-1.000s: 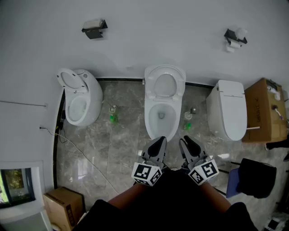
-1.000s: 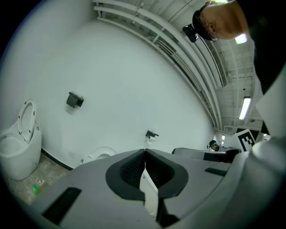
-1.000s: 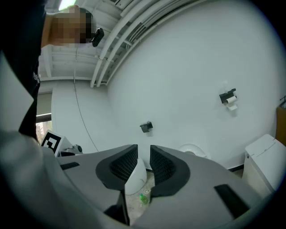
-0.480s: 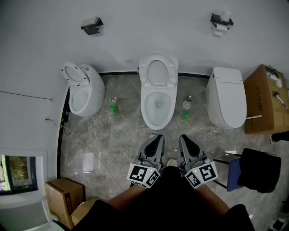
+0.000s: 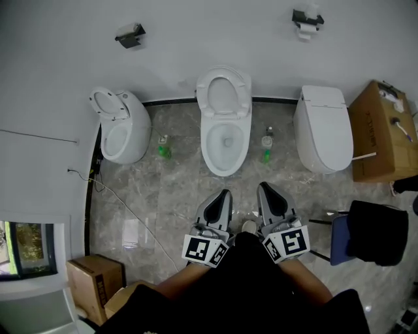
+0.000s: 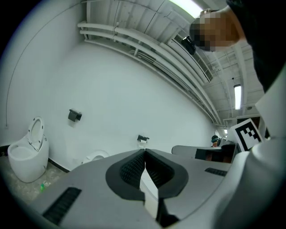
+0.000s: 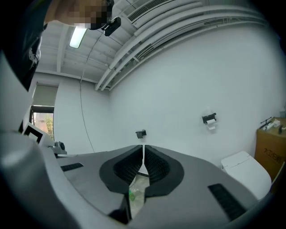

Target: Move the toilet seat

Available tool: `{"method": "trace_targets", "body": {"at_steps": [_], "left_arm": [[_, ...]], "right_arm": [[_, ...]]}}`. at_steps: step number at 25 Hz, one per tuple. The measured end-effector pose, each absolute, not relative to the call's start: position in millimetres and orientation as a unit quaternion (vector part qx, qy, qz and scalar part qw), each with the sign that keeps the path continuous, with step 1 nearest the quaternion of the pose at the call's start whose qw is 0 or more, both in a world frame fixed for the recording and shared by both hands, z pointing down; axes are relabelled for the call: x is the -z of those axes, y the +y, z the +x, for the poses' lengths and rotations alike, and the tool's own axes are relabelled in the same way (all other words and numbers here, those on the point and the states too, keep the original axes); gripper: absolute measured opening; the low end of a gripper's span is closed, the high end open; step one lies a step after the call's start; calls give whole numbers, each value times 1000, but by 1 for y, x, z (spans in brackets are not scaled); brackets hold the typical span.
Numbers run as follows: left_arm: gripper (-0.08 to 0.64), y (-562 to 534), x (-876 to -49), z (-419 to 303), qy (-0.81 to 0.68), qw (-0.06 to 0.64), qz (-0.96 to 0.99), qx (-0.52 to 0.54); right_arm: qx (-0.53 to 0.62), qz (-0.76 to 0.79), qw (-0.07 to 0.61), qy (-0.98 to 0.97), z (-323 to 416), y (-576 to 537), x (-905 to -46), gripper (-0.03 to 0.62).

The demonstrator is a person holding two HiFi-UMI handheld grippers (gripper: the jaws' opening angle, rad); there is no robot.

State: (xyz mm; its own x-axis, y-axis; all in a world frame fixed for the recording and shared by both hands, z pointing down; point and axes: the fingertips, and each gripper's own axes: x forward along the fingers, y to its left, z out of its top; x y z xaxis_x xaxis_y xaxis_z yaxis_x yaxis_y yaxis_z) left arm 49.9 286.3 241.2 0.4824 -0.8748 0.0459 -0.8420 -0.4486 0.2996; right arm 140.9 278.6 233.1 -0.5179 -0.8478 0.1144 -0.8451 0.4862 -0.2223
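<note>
My left gripper (image 5: 224, 193) and my right gripper (image 5: 262, 187) are side by side, near me, over the grey floor (image 5: 163, 202). Both point at the far wall (image 5: 196, 32). The fingers of the left one are pressed together with nothing in between. The fingers of the right one are together too, and they hold nothing.

Straight ahead, past the grippers, is the middle toilet (image 5: 224, 149). Its toilet seat (image 5: 224, 70) is up and leans back on the far wall. Neither gripper touches it. There is bare floor between them and the bowl.

To the left is another toilet (image 5: 124, 140), turned a little, with its seat up as well. To the right is a third toilet (image 5: 323, 134) with its lid down. A small green bottle (image 5: 163, 152) stands on the floor left of the middle toilet. Another bottle (image 5: 266, 155) stands right of it. A brown box (image 5: 377, 140) sits at the far right, just beside the third toilet. A paper roll holder (image 5: 305, 18) hangs on the wall.
</note>
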Motion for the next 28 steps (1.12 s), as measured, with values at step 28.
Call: {"method": "trace_targets", "body": {"at_steps": [28], "left_arm": [[17,286,-225,3,-524,112,842,58]], "right_arm": [[67,-515,-37,854,118,280,-229,31]]}}
